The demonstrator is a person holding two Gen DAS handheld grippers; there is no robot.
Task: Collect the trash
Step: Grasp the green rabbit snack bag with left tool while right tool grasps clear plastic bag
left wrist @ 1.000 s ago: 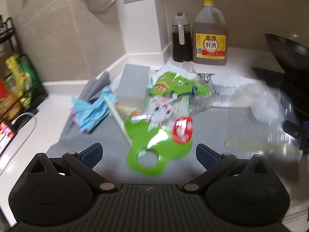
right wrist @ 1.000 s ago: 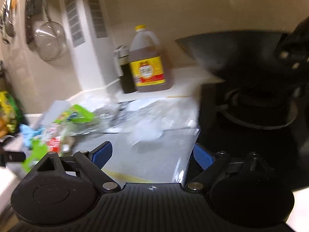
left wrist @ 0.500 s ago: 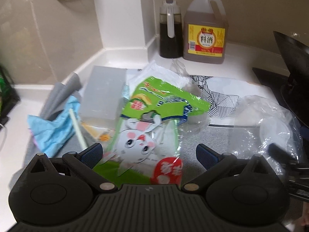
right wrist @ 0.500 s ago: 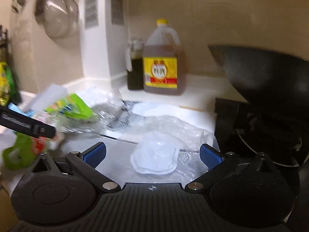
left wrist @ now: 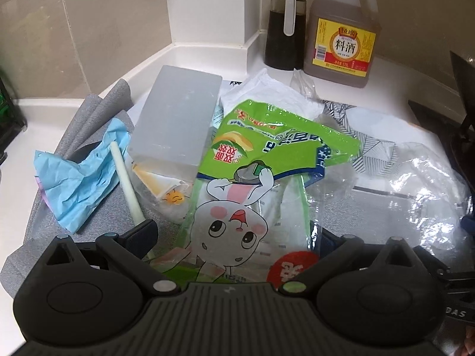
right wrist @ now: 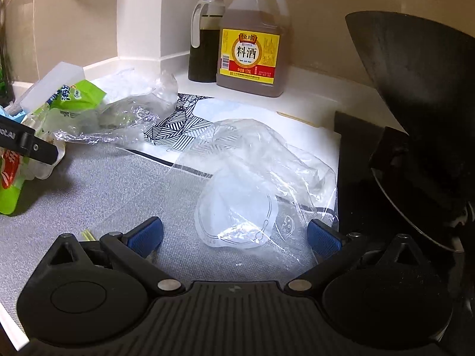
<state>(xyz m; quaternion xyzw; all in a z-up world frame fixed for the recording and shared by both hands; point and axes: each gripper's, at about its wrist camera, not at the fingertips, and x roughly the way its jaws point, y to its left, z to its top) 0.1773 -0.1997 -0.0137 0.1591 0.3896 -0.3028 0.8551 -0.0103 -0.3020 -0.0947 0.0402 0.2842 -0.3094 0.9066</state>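
In the left wrist view, the left gripper (left wrist: pixel 234 238) sits at the bottom of the frame with its jaws spread wide, holding nothing. A green snack bag (left wrist: pixel 255 184) with a cartoon bunny on it lies in the middle of the frame, and its lower end reaches down between the two blue pads. I cannot tell if the pads touch it. To the left of the bag lies a crumpled blue paper (left wrist: pixel 74 175), and a pale green stick (left wrist: pixel 126 184) lies just beside the paper. A frosted plastic box (left wrist: pixel 175 115) rests in the upper middle, just above a small clear wrapper with a yellow corner (left wrist: pixel 161 190). All this trash lies on a grey mat (left wrist: pixel 26 249) on the white counter (left wrist: pixel 32 109). At the top right stand a dark sauce bottle (left wrist: pixel 285 26) and a big jug with a yellow label (left wrist: pixel 344 29), side by side.

In the right wrist view, the right gripper (right wrist: pixel 234 235) is at the bottom of the frame, and its jaws are wide apart too, with nothing in them. A clear plastic bag (right wrist: pixel 252 184) lies in the middle of the frame, with its near end lying between the blue pads. Another crinkly clear bag (right wrist: pixel 133 109) lies at the upper left, next to the green snack bag. A black wok (right wrist: pixel 415 103) fills the right side.
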